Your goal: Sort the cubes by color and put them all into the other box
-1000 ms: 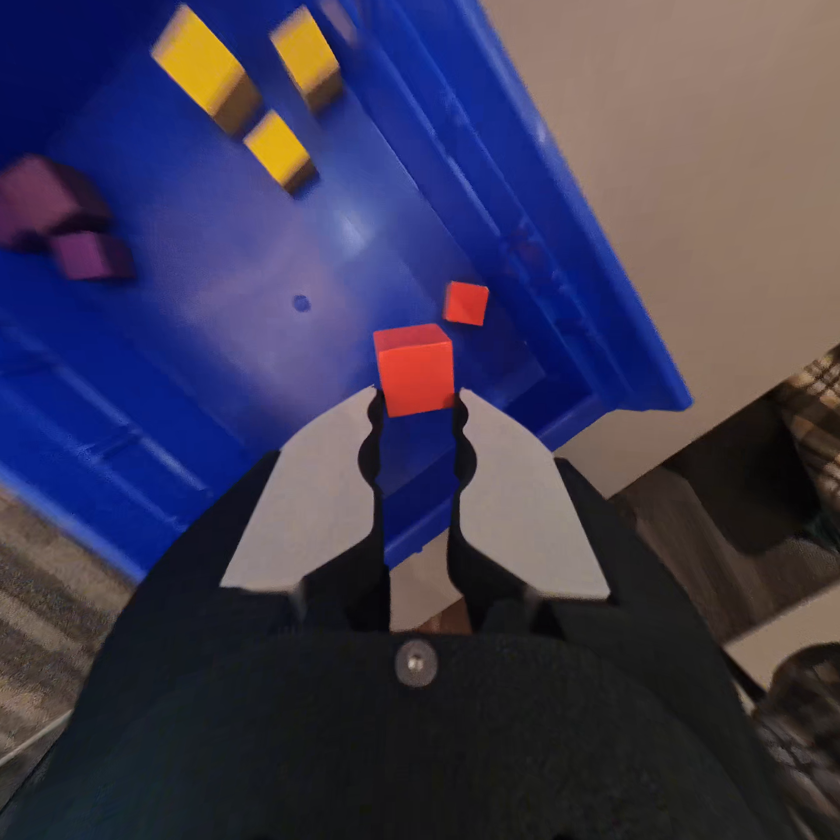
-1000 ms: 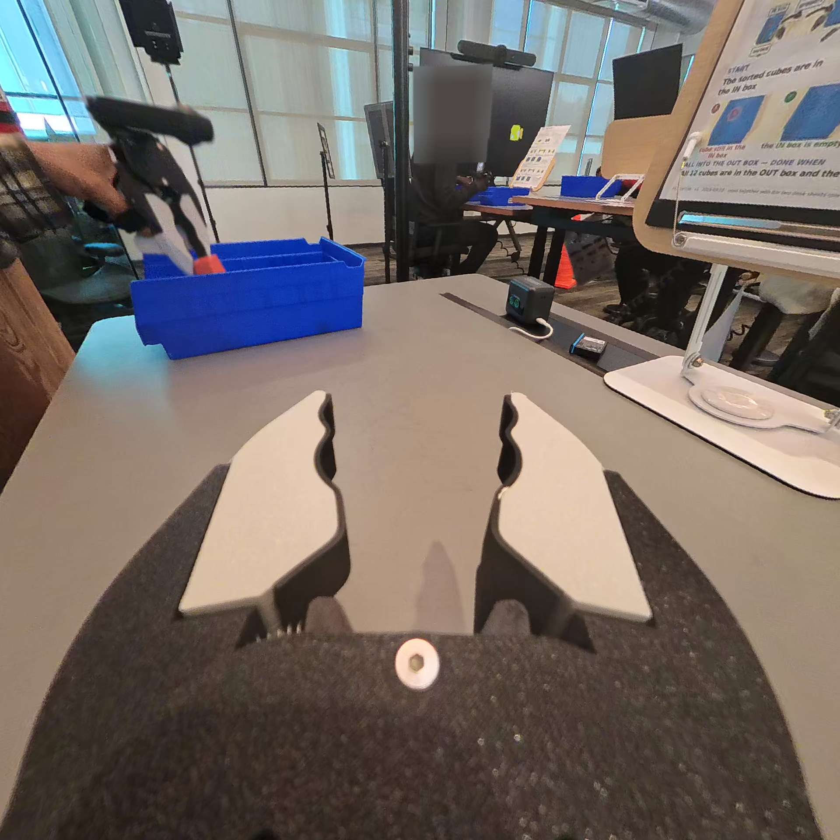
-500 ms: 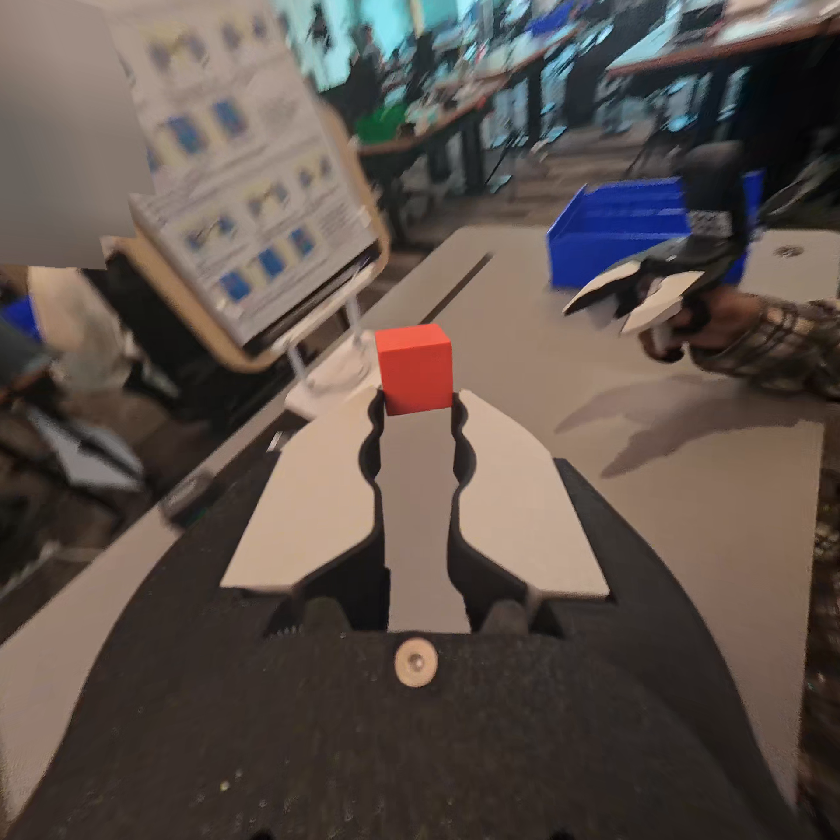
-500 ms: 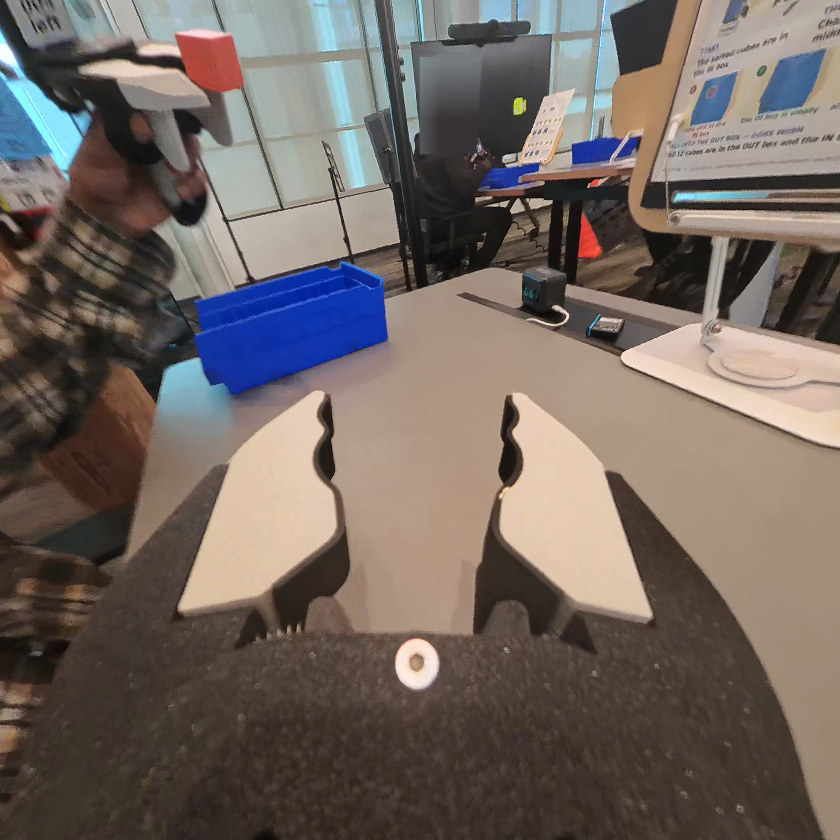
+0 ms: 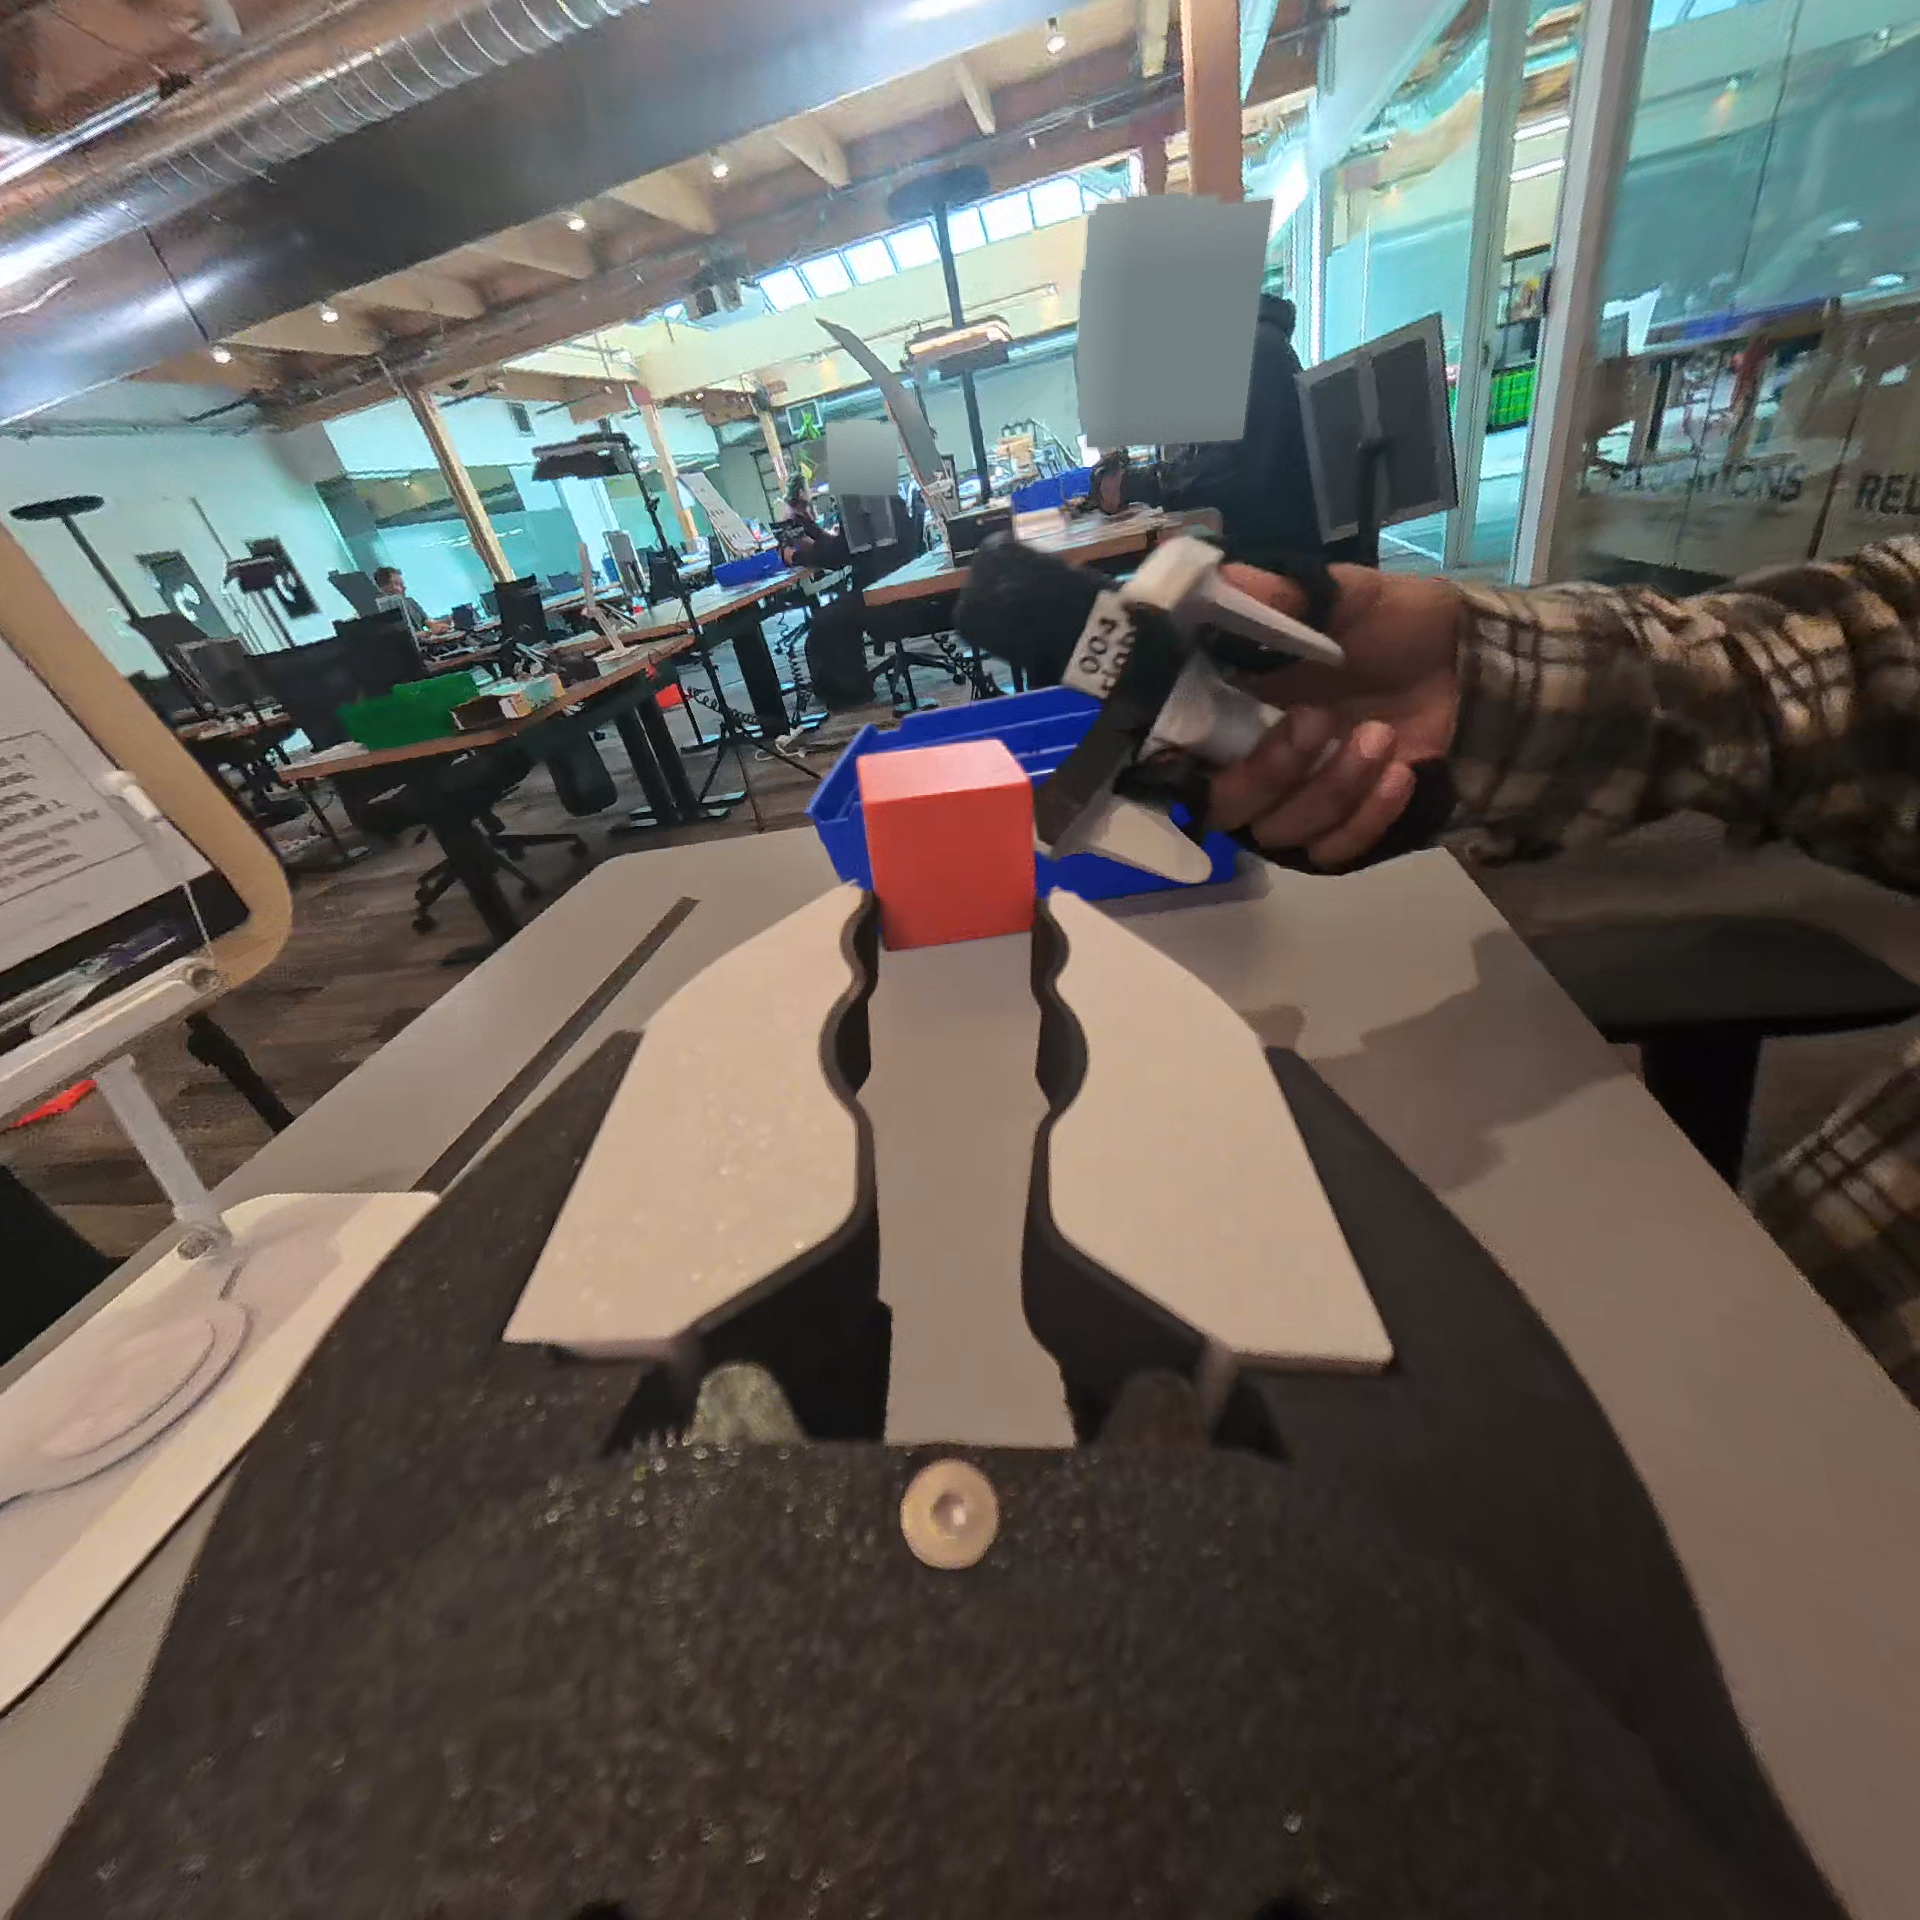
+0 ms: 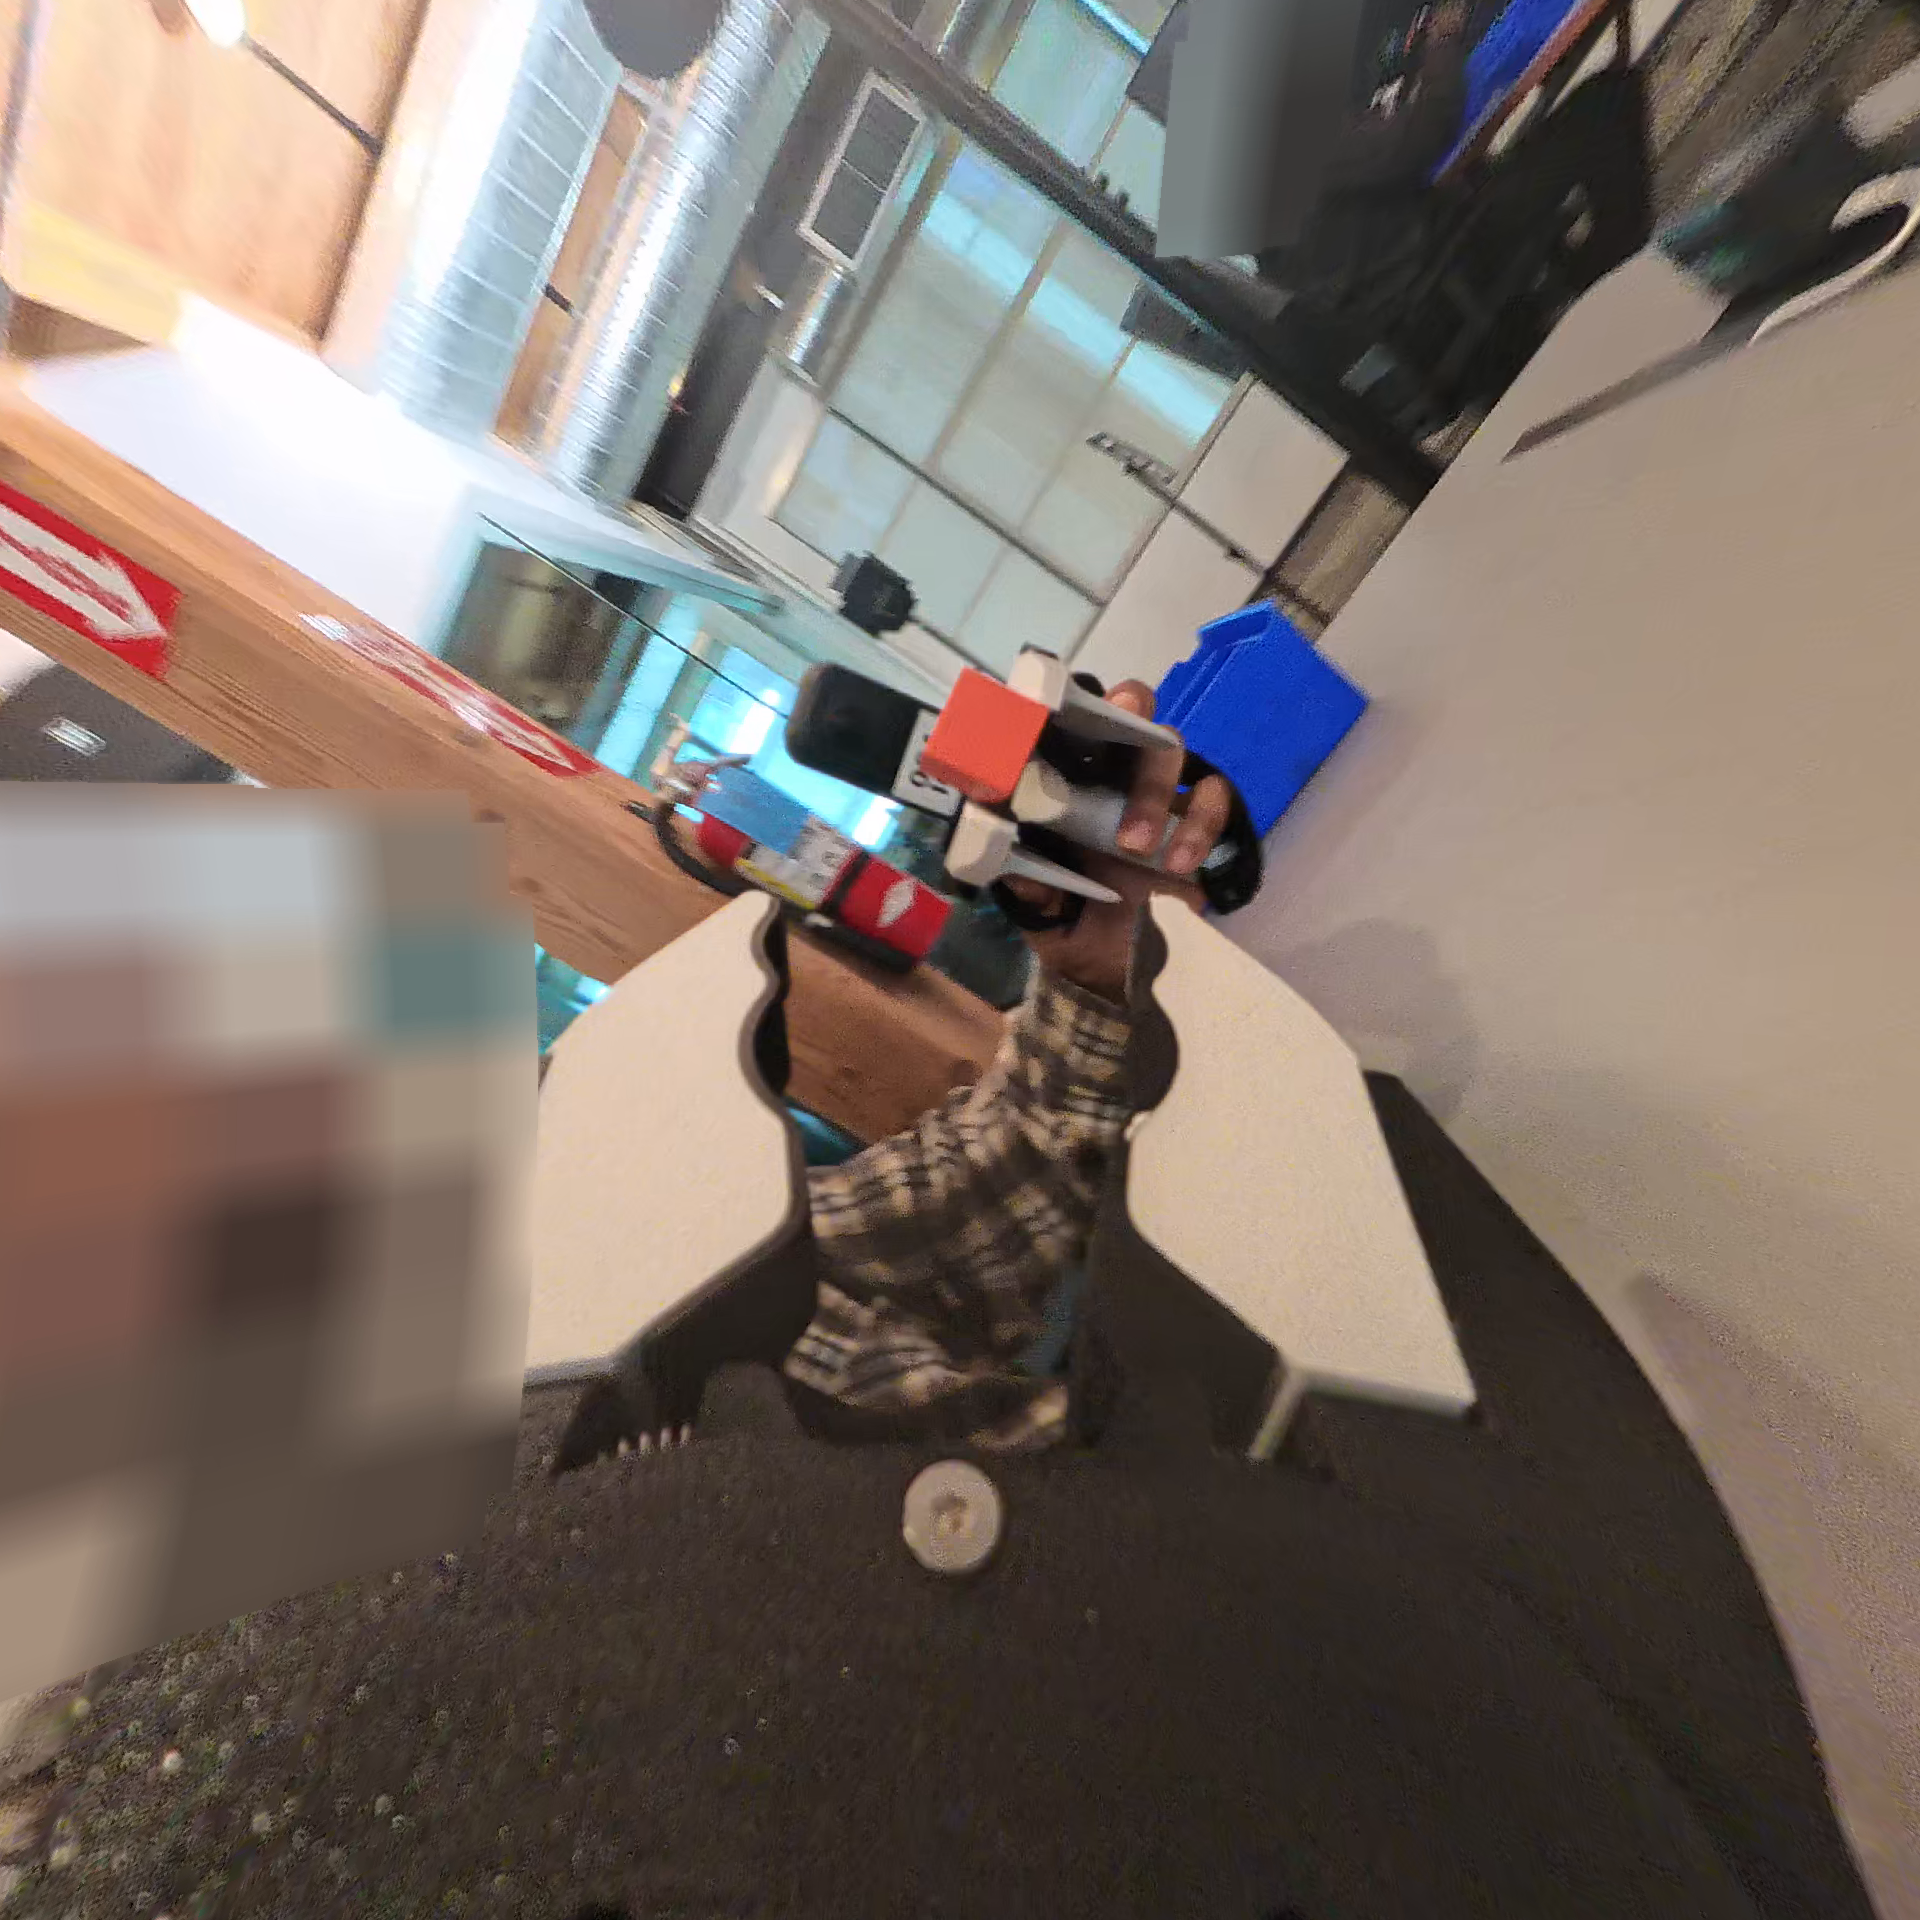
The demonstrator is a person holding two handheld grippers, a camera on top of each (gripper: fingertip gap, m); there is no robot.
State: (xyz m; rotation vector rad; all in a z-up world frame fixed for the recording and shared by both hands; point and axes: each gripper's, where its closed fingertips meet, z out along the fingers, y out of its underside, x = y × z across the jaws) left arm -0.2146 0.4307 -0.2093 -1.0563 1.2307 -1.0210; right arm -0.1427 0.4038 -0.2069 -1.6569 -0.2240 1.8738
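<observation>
**Red cube held aloft between two facing grippers**

In the left wrist view, a stand (image 5: 114, 935) with a printed sheet leans at the left edge, its white base (image 5: 156, 1382) resting on the grey table (image 5: 1455, 1143). In the middle, the left gripper (image 5: 951, 920) has its fingers drawn in on a red cube (image 5: 948, 840), which is pinched at the very tips and held level above the table. Behind the cube, at the far end of the table, stands a blue box (image 5: 966, 727); its inside cannot be seen from here. To the right, a hand (image 5: 1340, 717) in a plaid sleeve (image 5: 1683, 707) holds the right gripper (image 5: 1184, 831) in the air just in front of that box, pointed downward with its fingers spread and nothing between them.

The right wrist view is tilted and blurred. At left runs a wooden beam (image 6: 312, 665), with a red extinguisher (image 6: 831, 883) lying against it. In the middle, the right gripper (image 6: 961, 914) shows its fingers wide apart and empty, framing the plaid sleeve beyond. Past them, the left gripper (image 6: 987, 764) grips the red cube (image 6: 982, 732) off the table. Right of it, a second blue box (image 6: 1262, 717) sits on the table (image 6: 1662, 831), well apart from the cube.
</observation>
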